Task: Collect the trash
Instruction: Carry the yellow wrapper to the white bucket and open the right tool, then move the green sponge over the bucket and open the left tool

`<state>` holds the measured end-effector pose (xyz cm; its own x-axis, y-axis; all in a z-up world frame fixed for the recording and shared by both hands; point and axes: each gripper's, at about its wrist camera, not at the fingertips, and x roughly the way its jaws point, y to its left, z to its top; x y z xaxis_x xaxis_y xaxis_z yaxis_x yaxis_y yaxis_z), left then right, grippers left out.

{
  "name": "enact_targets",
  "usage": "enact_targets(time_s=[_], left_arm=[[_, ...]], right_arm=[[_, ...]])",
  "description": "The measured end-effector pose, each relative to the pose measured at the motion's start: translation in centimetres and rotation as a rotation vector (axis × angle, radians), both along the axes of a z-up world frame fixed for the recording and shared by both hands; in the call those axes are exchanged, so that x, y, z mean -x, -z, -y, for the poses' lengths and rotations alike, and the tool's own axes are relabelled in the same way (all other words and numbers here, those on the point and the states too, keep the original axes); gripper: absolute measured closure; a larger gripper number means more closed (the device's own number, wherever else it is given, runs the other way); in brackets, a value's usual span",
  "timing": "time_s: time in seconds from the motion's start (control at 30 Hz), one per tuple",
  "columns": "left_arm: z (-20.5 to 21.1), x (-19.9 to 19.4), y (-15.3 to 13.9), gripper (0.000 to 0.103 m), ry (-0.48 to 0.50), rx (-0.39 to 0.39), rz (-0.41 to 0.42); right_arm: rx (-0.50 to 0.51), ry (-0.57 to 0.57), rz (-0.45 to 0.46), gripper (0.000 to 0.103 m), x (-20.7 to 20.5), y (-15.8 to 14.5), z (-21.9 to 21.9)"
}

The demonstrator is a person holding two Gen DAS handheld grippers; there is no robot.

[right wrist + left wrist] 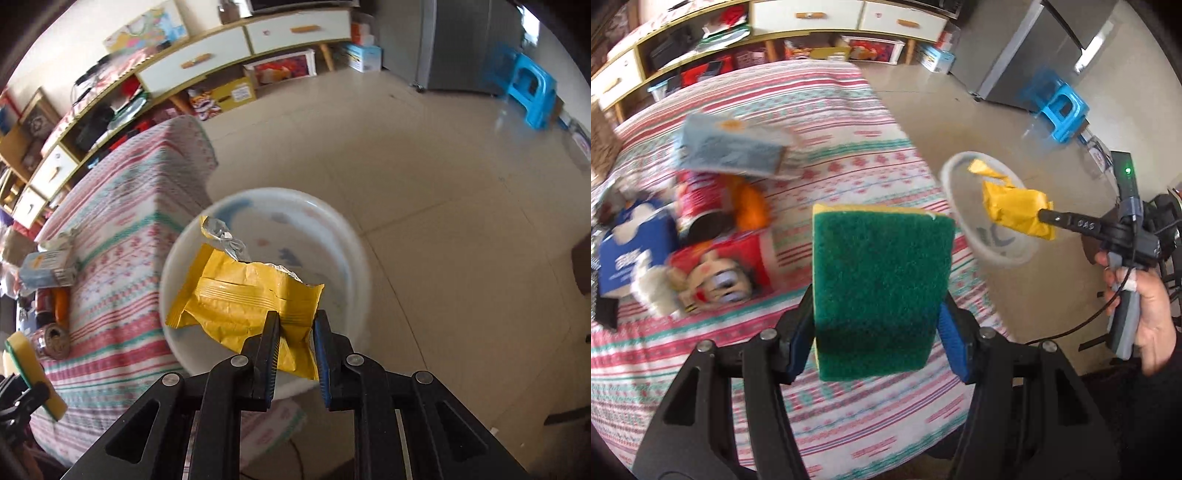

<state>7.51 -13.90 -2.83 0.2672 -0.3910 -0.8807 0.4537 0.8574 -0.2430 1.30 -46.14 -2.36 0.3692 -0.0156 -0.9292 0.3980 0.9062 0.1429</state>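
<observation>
left claw point(877, 325): clamped on green-and-yellow sponge point(882, 284) over striped table point(849, 424) | right claw point(295, 354): pinching yellow wrapper point(243, 302) above white basin point(332, 229) | beyond: blue stool point(532, 92)

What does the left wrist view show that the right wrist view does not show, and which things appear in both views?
Only the left wrist view shows the person's hand holding the right gripper, and a blue cardboard box on the striped tablecloth.

Only the right wrist view shows the torn silver foil inside of the yellow wrapper.

Both show the green and yellow sponge in the left gripper, the wrapper over the white round bin, and the blue plastic stool.
</observation>
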Motion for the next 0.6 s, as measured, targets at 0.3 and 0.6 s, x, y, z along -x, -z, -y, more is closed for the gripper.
enact_targets(time_s=[0.3,0.6], left_arm=[[8.1,-1.0,0.7,0.042,0.116,0.012,0.008],[14.0,-2.0,2.4,0.041,0.205,0.006,0.028]], right_arm=[[-0.047,0.012,0.024,0.061,1.0,-0.1,1.1],[-0.018,0.023,0.029,0.054,3.5,-0.6,2.4]])
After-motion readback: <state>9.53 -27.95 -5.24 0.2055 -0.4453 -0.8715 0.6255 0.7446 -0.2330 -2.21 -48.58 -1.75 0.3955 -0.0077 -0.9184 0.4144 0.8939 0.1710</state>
